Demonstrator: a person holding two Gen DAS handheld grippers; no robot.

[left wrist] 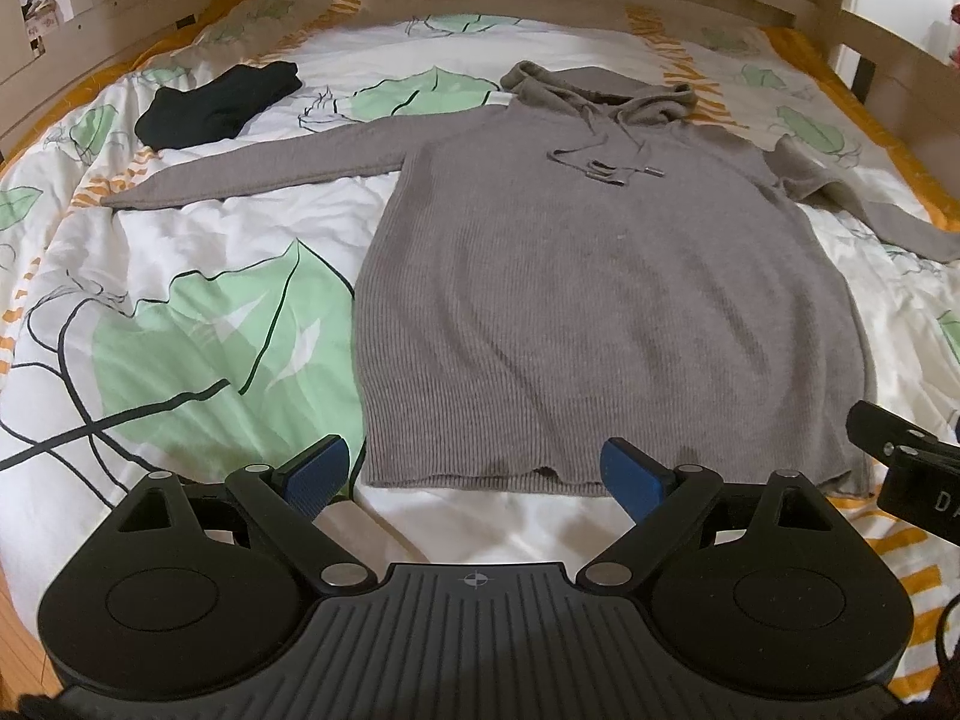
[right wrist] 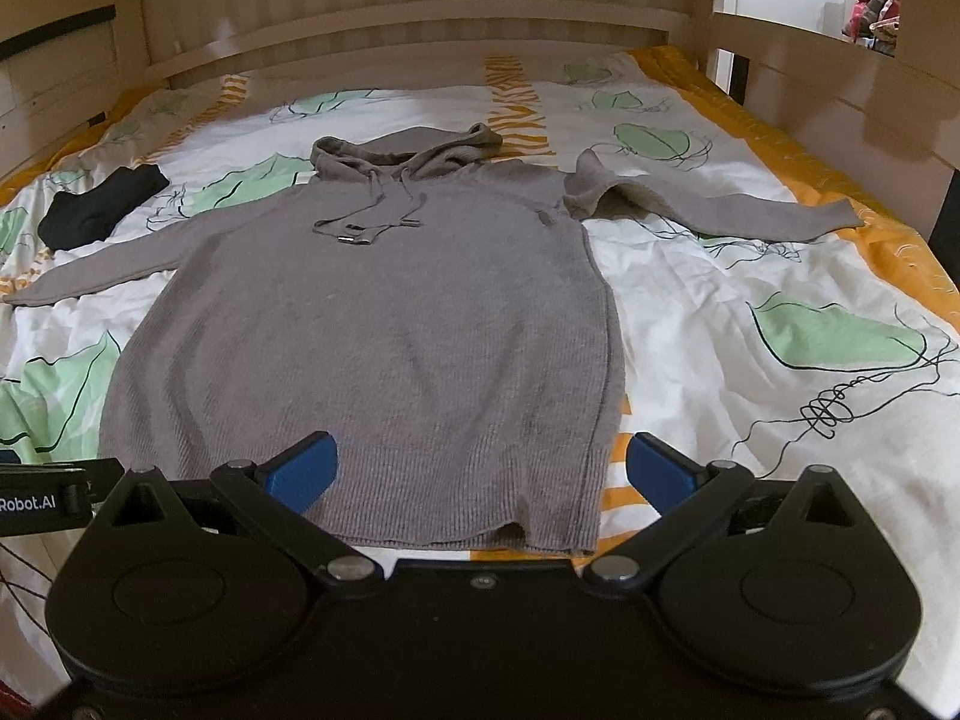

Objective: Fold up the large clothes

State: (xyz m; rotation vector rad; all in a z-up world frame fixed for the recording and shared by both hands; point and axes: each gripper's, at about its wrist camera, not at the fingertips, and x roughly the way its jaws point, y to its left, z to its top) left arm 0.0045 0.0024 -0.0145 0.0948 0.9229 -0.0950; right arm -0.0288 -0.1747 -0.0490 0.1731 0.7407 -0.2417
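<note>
I am holding the left gripper (left wrist: 474,477) and right gripper (right wrist: 480,471) wide open above the hem of the grey hoodie (left wrist: 600,300), lying flat on the bed (left wrist: 240,228). Folding is not begun; next I should grasp a sleeve.

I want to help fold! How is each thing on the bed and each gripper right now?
Hoodie: spread flat, front up, not folded yet.
Left sleeve: stretched out straight.
Right sleeve: bunched near the shoulder.
Black cloth: folded, lying apart.
Left gripper: open, holding nothing.
Right gripper: open, holding nothing.
</note>
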